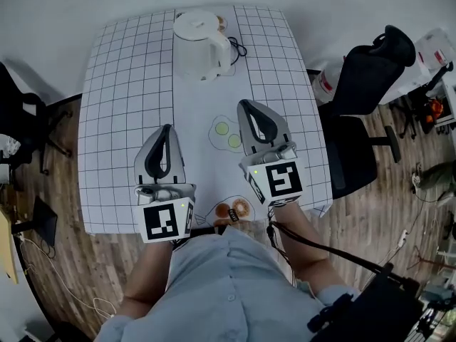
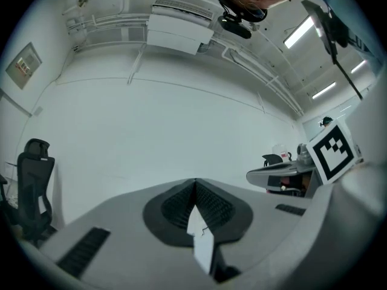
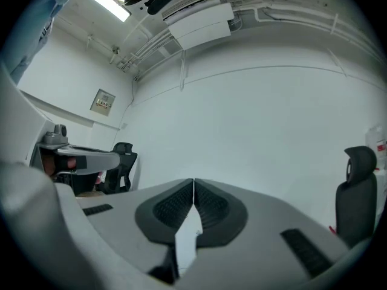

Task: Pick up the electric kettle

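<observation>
Grey shells, black ribbed pads. My left tongs [image 1: 167, 130] are clenched, one pad [image 2: 175, 207] pressed flat against its partner at the tips, and nothing is caught between them. It's the same on the other side: my right tongs [image 1: 246, 105] are closed tight and empty, with the ribbed pads [image 3: 172, 207] meeting along a thin seam. Both point away from me over the surface [image 1: 128, 105], the right set a little further out than the left.

Just beside the right tongs there's a printed outline with two green discs [image 1: 228, 135] on the white middle strip. Nearer my body is another print with orange rounds [image 1: 234, 209].

Now the electric kettle [image 1: 198, 45] — white, upright, lid on. It stands at the far end of the surface on that plain strip between the two gridded panels, well apart from both tongs. Its handle faces right, and a dark cord [image 1: 239, 47] curls just beside it. Off to the right stands a black office chair [image 1: 363, 84] on the wooden floor [image 1: 385, 212].
</observation>
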`<state>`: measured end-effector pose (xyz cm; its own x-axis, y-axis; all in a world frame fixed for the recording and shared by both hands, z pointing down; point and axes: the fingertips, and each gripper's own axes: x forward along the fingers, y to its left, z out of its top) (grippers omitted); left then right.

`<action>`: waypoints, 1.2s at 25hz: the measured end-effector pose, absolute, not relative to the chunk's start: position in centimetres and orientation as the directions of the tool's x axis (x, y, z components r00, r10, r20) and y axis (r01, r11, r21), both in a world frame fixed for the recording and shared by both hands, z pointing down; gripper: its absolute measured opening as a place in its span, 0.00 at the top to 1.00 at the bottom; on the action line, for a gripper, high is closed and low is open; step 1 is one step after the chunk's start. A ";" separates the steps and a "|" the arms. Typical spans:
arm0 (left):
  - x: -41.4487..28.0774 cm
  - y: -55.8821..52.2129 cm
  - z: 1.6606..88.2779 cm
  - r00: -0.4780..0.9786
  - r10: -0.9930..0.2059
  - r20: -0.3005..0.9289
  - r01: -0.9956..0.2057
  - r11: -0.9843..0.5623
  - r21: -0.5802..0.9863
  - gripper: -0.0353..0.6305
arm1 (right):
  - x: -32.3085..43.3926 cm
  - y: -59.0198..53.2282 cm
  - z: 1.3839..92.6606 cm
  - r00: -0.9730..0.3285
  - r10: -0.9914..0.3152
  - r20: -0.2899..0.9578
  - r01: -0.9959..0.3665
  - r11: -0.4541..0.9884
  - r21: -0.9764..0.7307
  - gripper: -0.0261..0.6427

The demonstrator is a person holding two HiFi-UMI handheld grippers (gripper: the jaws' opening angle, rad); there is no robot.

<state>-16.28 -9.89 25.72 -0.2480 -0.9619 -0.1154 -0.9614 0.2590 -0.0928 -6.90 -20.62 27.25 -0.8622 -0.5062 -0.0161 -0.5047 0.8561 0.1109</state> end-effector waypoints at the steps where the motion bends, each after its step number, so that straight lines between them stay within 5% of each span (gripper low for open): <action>1: -17.2 -11.2 26.5 -0.242 -0.965 -0.101 -0.964 0.251 -0.089 0.95 | -8.0 -21.8 28.2 -0.863 -0.505 -0.004 -0.502 0.858 0.104 0.96; 8: -19.6 -11.6 28.8 -0.212 -0.977 -0.032 -0.975 0.213 -0.056 0.95 | -11.4 -22.6 31.3 -0.874 -0.485 0.045 -0.481 0.874 0.069 0.94; 12: -21.9 -14.3 30.8 -0.213 -0.977 0.030 -0.977 0.213 -0.008 0.95 | -13.6 -25.6 33.4 -0.881 -0.466 0.079 -0.464 0.885 0.044 0.74; 17: -24.6 -16.8 34.2 -0.205 -0.977 0.052 -0.978 0.206 0.013 0.95 | -16.7 -30.2 37.6 -0.870 -0.477 0.124 -0.476 0.879 0.032 0.64; 30: -24.1 -15.8 38.8 -0.207 -0.964 0.169 -0.972 0.223 0.080 0.95 | -17.2 -31.2 41.6 -0.873 -0.458 0.169 -0.468 0.883 -0.023 0.60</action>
<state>-24.12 -15.78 38.76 -0.2073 -0.9636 0.1686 -0.9716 0.2229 0.0795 -17.19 -31.18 41.59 -0.8728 -0.4579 0.1689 -0.4680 0.8834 -0.0234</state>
